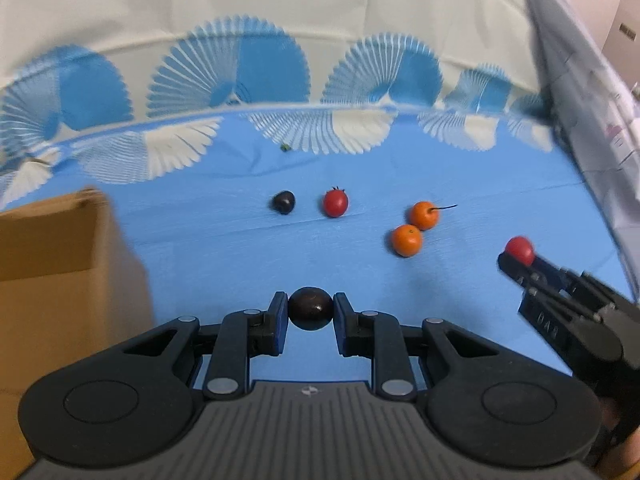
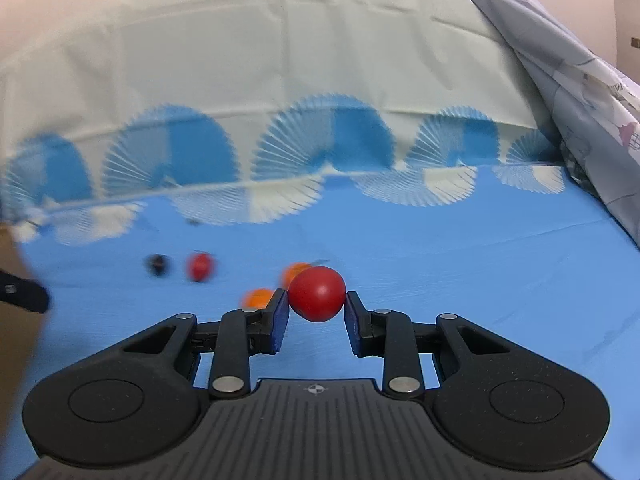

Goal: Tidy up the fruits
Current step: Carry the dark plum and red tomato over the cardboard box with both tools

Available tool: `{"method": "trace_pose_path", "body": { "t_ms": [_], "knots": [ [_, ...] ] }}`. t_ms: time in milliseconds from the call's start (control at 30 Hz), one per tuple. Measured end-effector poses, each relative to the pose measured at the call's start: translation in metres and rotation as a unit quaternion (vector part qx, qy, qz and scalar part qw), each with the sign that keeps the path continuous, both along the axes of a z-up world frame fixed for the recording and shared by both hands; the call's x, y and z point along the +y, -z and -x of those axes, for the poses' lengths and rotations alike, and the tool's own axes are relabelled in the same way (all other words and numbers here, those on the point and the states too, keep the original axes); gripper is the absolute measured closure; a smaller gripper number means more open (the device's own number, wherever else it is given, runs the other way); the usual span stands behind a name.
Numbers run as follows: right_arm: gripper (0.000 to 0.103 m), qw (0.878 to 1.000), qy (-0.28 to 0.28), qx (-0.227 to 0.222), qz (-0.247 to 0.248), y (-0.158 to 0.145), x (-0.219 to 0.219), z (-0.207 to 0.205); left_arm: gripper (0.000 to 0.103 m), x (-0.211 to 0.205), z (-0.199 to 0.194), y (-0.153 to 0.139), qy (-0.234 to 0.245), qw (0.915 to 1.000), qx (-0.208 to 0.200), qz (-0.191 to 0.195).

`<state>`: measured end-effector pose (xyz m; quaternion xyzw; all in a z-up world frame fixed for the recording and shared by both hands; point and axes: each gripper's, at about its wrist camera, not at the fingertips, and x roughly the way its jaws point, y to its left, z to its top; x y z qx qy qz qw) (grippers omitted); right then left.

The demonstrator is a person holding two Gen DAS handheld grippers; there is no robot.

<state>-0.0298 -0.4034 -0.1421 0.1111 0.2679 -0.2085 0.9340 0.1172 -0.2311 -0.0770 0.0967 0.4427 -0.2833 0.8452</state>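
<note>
Fruits sit scattered over a smooth blue tablecloth (image 1: 224, 248) printed with white and blue fan shapes along its far edge. Pinched between the blue pads of the black plastic left gripper (image 1: 310, 312) is a glossy, dark brown, egg-shaped fruit (image 1: 310, 309), touched by a pad on each side and held above the cloth. A plain brown cardboard box (image 1: 60, 248) with flat matte walls stands at the left of this gripper. Farther out on the cloth lie a small round black fruit (image 1: 284, 202) and, just beside it, a shiny red cherry tomato with a green calyx (image 1: 335, 202); to their right 2 round orange citrus fruits (image 1: 415, 229) rest close together, the farther one with a thin dark stem. The black right gripper (image 2: 317, 307) has its blue-padded jaws pressed against a smooth, round red tomato (image 2: 317, 294), raised clear of the cloth; the left wrist view shows the same pair at the right edge. A pale, crumpled printed sheet (image 2: 580, 92) drapes down at the right.
</note>
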Motion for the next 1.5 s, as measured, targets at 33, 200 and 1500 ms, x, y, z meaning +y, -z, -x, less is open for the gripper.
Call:
{"method": "trace_pose_path", "body": {
  "t_ms": [33,200,1500],
  "knots": [
    [0.071,1.000,-0.006,-0.007,-0.006,-0.009,0.010,0.007,0.077,0.013,0.008,-0.010,-0.004,1.0000,-0.004,0.007],
    [0.071,0.998,-0.043,-0.029,-0.043,-0.050,0.072,0.039,0.077,0.068,0.045,-0.049,-0.026,0.9988,-0.034,0.023],
    [0.071,0.966,-0.256,0.024,-0.030,-0.112,0.346,0.015,0.077,0.329,0.085,-0.072,-0.190,0.9802,-0.041,0.038]
  ]
}}
